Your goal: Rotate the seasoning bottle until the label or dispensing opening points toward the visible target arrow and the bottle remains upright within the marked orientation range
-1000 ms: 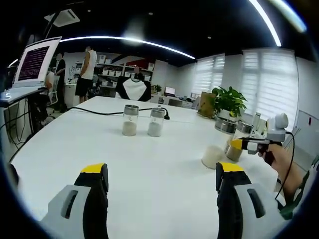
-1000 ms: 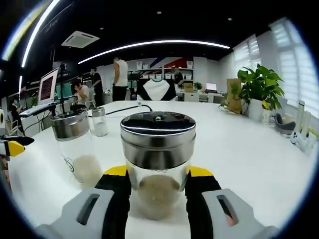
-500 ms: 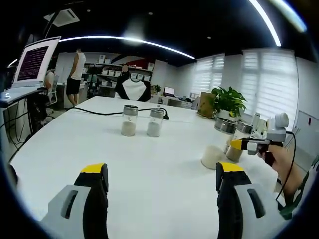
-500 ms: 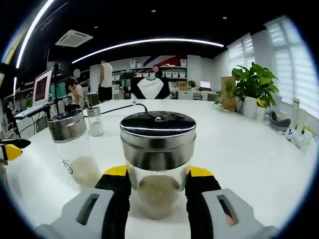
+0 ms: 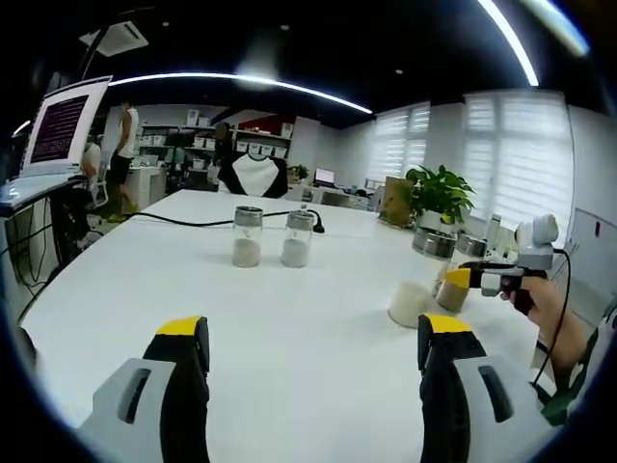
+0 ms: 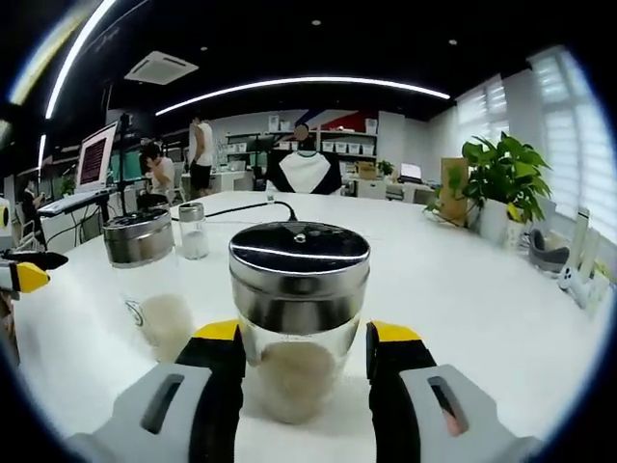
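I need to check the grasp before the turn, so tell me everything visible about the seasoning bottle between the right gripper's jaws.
The seasoning bottle is a clear glass jar with a wide brushed-metal cap whose dark top has a small centre dot. Pale granules fill its lower part. It stands upright on the white table, between the yellow-tipped jaws of the right gripper, which look slightly apart from the glass. A similar bottle stands apart. No label shows.

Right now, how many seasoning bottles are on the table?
4: two side by side mid-table, left one and right one; one between the right gripper's fingers, another beside it. None seem hidden.
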### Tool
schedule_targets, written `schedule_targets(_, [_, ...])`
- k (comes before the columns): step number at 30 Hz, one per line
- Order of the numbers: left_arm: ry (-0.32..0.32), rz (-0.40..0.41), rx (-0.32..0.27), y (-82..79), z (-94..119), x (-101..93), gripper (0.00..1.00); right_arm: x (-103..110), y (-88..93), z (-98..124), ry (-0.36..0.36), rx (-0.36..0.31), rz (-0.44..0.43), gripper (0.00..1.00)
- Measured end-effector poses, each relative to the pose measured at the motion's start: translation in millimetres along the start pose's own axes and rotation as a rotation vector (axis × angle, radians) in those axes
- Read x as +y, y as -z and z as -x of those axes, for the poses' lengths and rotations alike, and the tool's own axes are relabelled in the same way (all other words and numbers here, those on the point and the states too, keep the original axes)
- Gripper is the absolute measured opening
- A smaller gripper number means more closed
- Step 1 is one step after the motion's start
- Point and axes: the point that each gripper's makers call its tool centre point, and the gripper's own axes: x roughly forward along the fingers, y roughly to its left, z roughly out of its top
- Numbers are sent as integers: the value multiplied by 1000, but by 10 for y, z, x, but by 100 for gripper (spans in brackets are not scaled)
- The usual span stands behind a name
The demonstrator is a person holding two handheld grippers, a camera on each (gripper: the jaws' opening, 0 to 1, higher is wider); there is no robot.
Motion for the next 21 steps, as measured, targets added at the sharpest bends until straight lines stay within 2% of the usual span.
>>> schedule_targets(2, [-1, 8, 3, 13, 6, 2, 94, 13, -18, 2, -18, -6, 15, 50])
schedule_targets(8, [-6, 11, 1, 12, 24, 4, 94, 21, -43, 10, -103, -6, -10, 51])
schedule_targets(16, [1, 3, -3, -9, 27, -6, 94, 70, -66, 25, -250, -18, -39, 55])
schedule_targets(21, [1, 7, -4, -11, 23, -6, 94, 125, -74, 32, -348, -22, 3, 56])
